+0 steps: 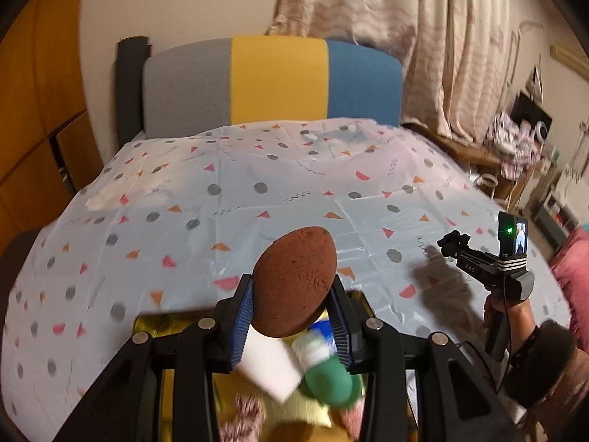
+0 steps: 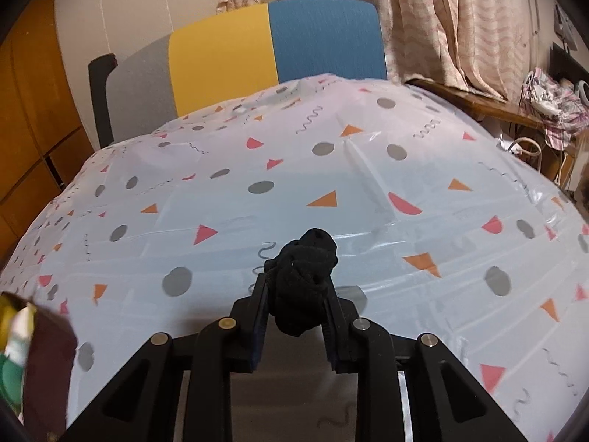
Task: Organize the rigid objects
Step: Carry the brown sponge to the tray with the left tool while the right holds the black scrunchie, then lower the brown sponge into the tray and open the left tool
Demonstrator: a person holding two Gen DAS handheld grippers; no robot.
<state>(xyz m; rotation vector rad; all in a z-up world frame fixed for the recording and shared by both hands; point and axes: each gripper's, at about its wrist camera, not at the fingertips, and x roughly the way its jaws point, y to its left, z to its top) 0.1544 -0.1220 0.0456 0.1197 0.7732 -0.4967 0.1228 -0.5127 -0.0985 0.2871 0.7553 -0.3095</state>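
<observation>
Brown porous egg-shaped ball (image 1: 294, 287) in left claw (image 1: 292, 316), black knotted cloth (image 2: 303, 281) in right claw (image 2: 294, 313)

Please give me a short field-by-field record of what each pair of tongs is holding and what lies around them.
left tongs: shut on a brown egg-shaped object, held above a gold tray
right tongs: shut on a bunched black cloth item, held above the table
gold tray: holds a white block, a green and white bottle and other blurred items
table cover: white plastic sheet printed with grey dots and orange and pink shapes
behind the table: chair back in grey, yellow and blue
</observation>
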